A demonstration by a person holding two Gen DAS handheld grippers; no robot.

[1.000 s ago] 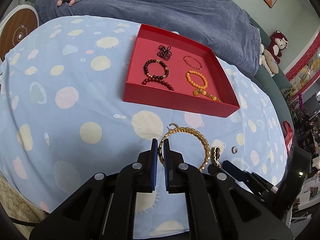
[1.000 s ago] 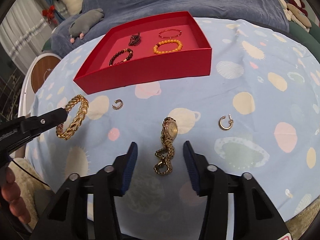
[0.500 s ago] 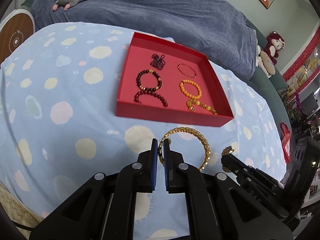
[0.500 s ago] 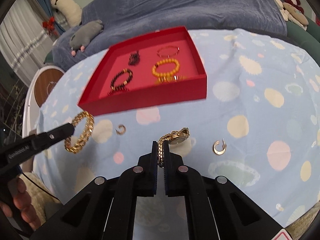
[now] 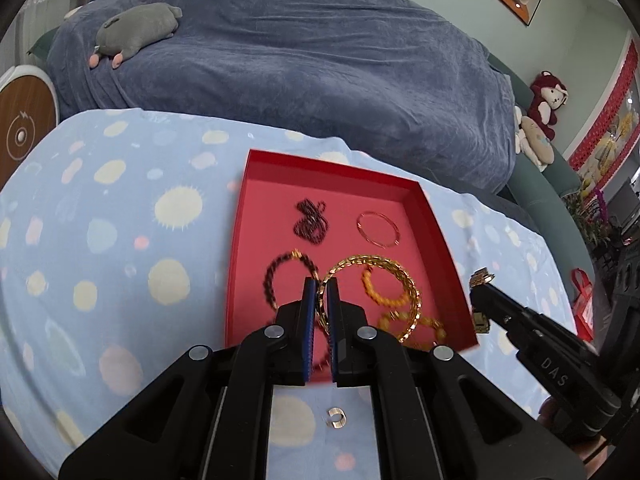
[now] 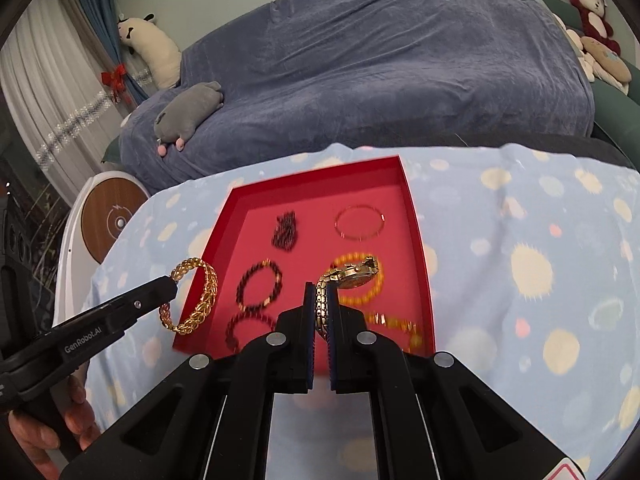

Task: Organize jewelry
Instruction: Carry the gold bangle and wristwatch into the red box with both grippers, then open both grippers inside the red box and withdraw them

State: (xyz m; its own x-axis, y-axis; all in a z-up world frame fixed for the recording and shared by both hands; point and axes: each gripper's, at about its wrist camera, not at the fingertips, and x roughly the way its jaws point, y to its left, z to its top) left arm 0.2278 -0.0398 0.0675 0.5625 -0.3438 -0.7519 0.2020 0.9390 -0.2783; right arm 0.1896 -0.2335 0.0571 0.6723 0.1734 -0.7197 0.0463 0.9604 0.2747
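Gold chain bracelet (image 5: pixel 404 280) pinched in closed left gripper (image 5: pixel 320 292), hung over red tray (image 5: pixel 240 240). Gold watch (image 6: pixel 354 274) clamped by its band in closed right gripper (image 6: pixel 320 300), above orange bead bracelet (image 6: pixel 360 280) in the tray. Both angled downward. Small earring (image 5: pixel 335 417) on spotted cloth (image 5: pixel 120 200), seen by left wrist only.

Spotted pale-blue tablecloth (image 5: pixel 120 240), red tray (image 5: pixel 236 280) resting on it, small gold earring (image 5: pixel 335 417) nearby
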